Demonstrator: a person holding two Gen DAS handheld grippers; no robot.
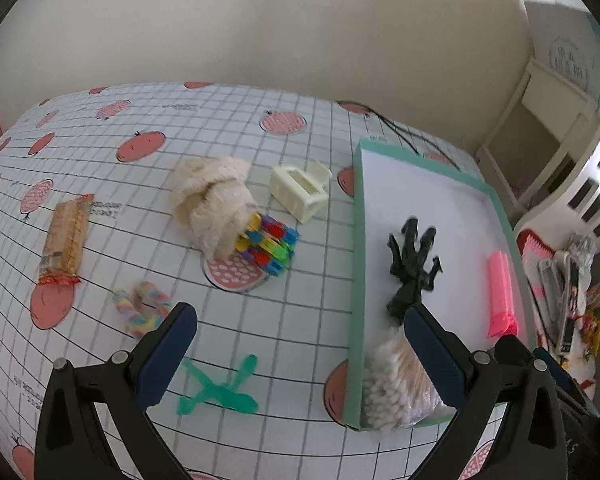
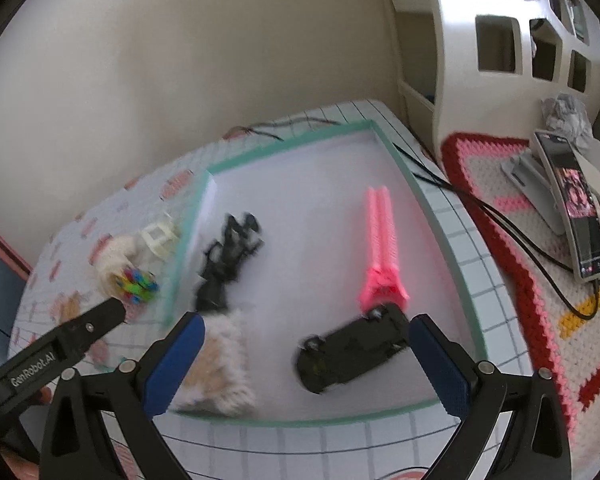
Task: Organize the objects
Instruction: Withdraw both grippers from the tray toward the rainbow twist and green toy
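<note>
Right tool (image 2: 306,334) agape, low above toy car (image 2: 350,354)

Beige wall (image 1: 300,32) backs the far side of the scene. At far right stands a white shelf unit (image 2: 500,32) with open cubbies; near it, a crocheted mat (image 2: 540,280) with a red and pink border. On the mat: a phone (image 2: 580,208) propped upright on a grey stand, black cable (image 2: 512,232) trailing leftward, crumpled grey wrapping (image 2: 568,114) just beyond.
</note>
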